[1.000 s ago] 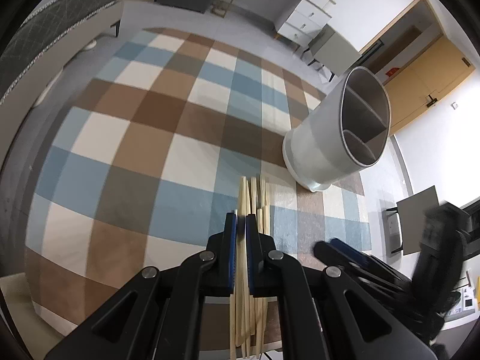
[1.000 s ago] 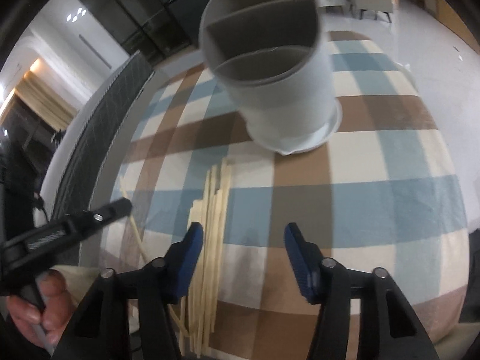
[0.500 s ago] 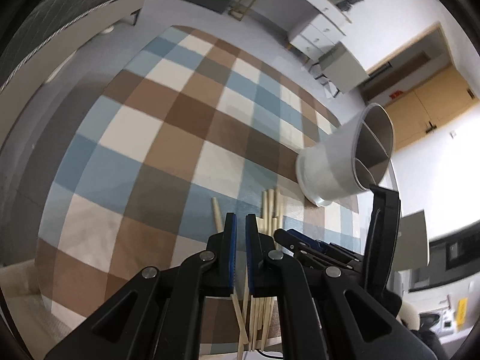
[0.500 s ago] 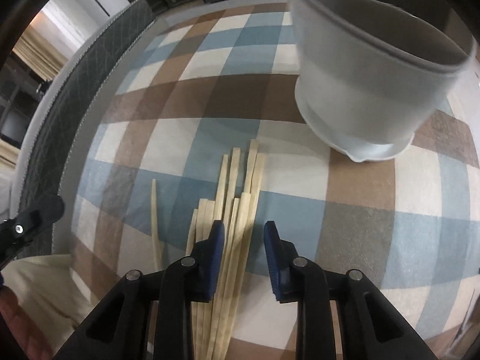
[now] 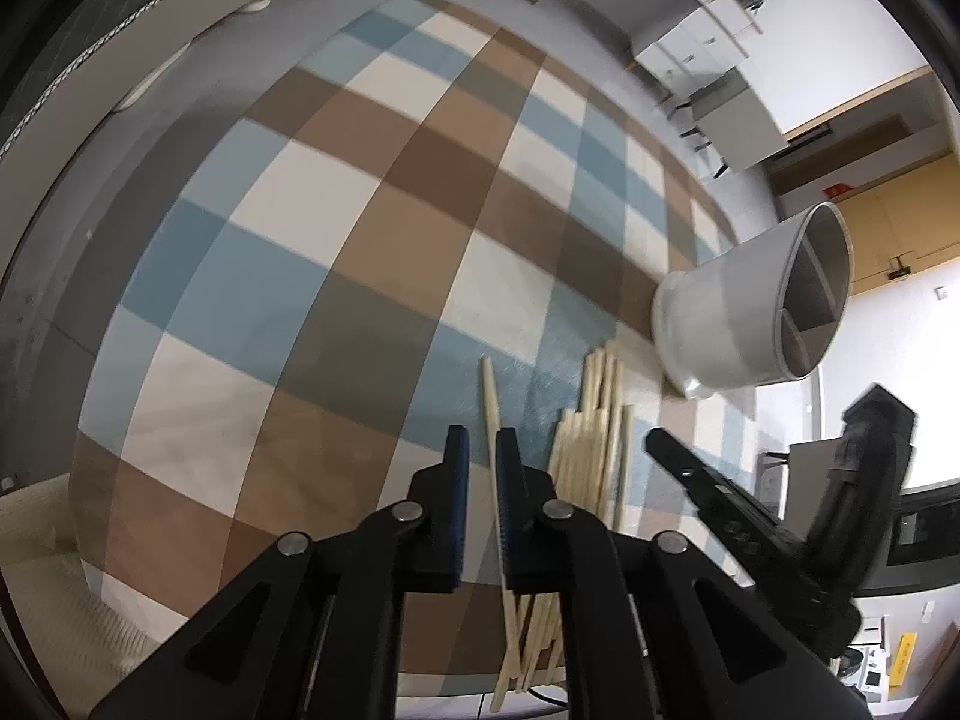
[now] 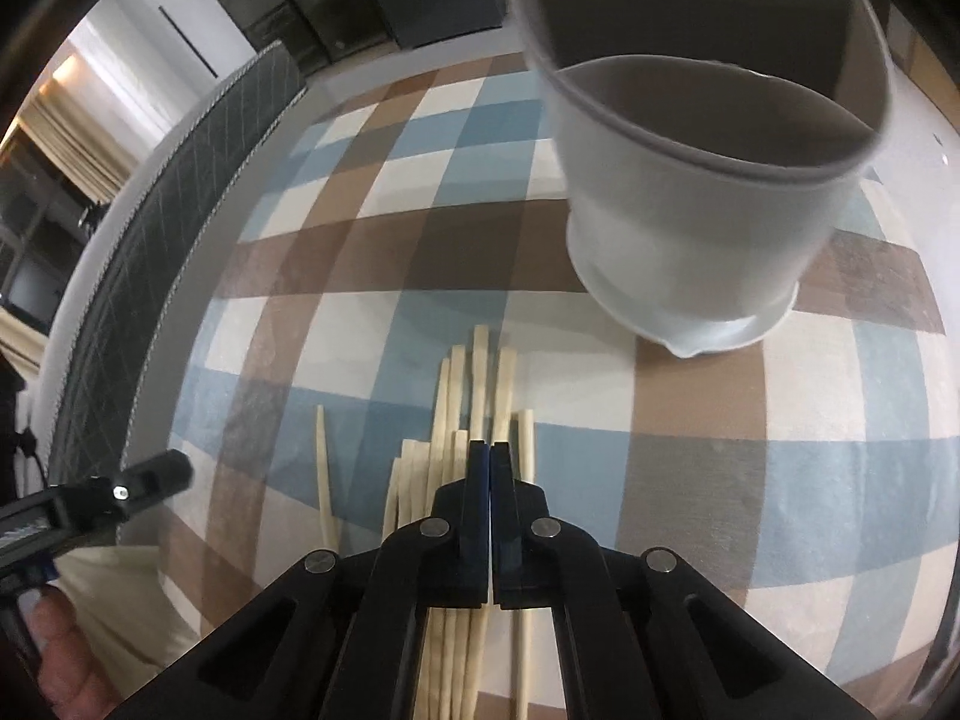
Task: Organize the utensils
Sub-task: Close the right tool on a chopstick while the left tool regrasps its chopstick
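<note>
Chopsticks [image 6: 474,420] bunched flat on the checked tabletop [image 6: 690,456], just short of the divided white holder [image 6: 690,228].

Right gripper [image 6: 490,468] pinched fully closed over the bunch, whether on a stick unclear; left gripper [image 5: 480,462] easing apart beside a stray chopstick [image 5: 491,402], nothing pressed. Best to lift level, tips together, then tilt into one compartment. Beyond: grey floor, white drawers [image 5: 690,54], wooden door [image 5: 888,228].

Beyond the white divided utensil holder [image 5: 729,315], to its left, the checked tablecloth [image 5: 336,252] is lying bare, leaving wide passage. Just before the holder, the wooden chopsticks [image 6: 474,396] are crowding the cloth; the holder is blocking the right.
</note>
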Demonstrator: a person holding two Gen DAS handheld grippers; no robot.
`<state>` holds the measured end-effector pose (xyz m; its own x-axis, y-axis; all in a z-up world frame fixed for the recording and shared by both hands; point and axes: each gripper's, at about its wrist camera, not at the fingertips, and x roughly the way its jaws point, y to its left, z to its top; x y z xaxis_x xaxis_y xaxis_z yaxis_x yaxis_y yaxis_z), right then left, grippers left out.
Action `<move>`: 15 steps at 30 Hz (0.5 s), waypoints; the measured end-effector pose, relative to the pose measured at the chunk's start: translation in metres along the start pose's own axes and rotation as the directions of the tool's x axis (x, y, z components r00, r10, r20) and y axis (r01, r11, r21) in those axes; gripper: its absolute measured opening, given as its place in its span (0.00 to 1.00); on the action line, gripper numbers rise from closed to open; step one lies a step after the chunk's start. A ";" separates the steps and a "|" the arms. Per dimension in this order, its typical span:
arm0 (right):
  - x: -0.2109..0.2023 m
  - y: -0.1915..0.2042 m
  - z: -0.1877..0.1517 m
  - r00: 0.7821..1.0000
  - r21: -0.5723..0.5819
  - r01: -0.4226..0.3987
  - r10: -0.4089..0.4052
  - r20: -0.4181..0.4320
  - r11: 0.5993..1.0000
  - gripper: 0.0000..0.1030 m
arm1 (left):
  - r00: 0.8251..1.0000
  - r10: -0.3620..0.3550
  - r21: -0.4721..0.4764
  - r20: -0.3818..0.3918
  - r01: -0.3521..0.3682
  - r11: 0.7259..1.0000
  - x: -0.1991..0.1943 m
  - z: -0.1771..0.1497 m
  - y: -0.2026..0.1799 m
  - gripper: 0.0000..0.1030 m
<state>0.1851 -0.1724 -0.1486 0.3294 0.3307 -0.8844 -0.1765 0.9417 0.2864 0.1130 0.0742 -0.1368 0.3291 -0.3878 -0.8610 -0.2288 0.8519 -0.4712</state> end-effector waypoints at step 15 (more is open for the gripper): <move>0.007 -0.007 -0.002 0.998 -0.072 0.008 -0.012 -0.055 0.997 0.04 | 0.996 0.069 -0.024 -0.047 -0.071 0.997 0.017 -0.002 0.002 0.24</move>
<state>0.1866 -0.1774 -0.1573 0.2799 0.3158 -0.9066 -0.2405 0.9373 0.2522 0.1166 0.0686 -0.1521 0.2690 -0.3440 -0.8996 -0.2730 0.8685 -0.4137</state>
